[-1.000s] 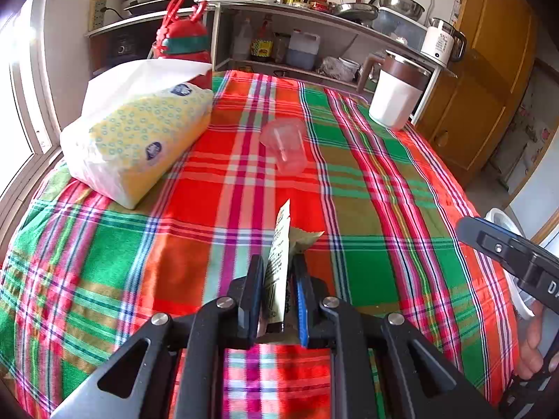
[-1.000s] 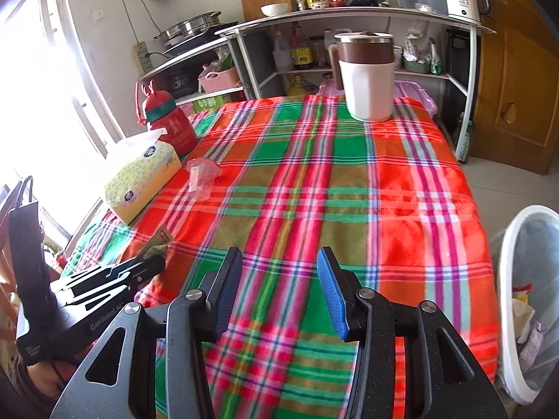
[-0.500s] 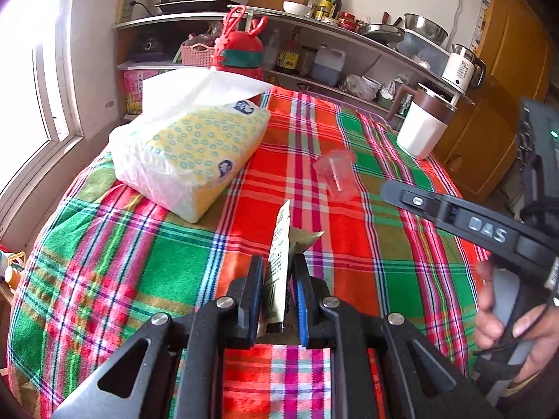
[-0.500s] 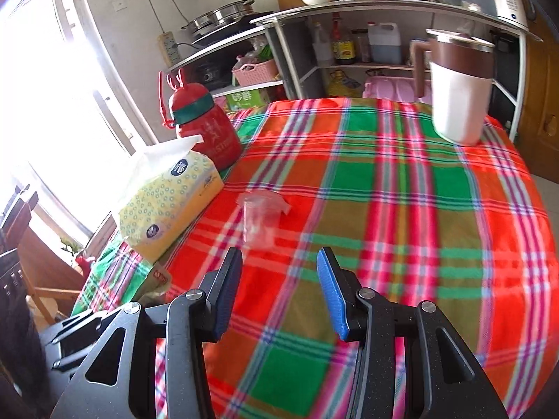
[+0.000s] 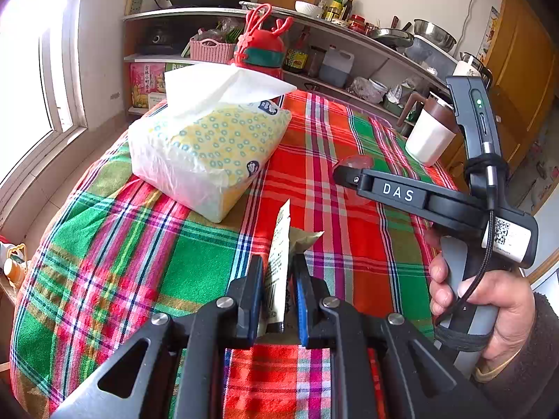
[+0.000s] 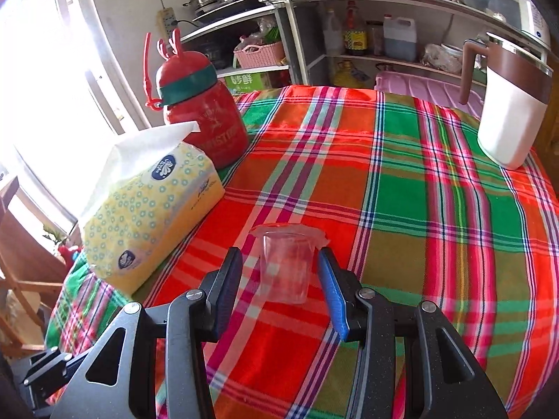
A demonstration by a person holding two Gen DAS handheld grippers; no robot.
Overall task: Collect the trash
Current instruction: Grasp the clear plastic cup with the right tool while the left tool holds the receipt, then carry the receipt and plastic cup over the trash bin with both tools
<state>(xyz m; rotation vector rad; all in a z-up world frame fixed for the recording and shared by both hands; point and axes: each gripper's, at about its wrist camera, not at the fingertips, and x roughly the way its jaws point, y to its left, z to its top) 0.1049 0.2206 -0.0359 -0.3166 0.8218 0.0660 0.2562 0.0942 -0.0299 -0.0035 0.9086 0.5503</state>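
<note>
My left gripper (image 5: 277,272) is shut on a flat paper wrapper (image 5: 281,244), white on one face and tan on the other, which sticks up above the plaid tablecloth (image 5: 195,265). A clear plastic cup (image 6: 285,265) stands upright on the cloth between the fingers of my right gripper (image 6: 279,267); the pads stand apart from its sides, so the gripper is open. In the left wrist view the right gripper (image 5: 346,174), held by a hand (image 5: 489,300), reaches in from the right and hides most of the cup (image 5: 356,162).
A yellow tissue pack (image 6: 146,209) lies left of the cup, with a red bottle (image 6: 202,122) behind it. A white jug with a brown lid (image 6: 510,104) stands at the far right of the table. Kitchen shelves (image 6: 349,3) run behind the table.
My right gripper has swept left across the table until the clear cup stands between its fingers. In the left wrist view it has come in from the right. The left gripper still holds the wrapper.
</note>
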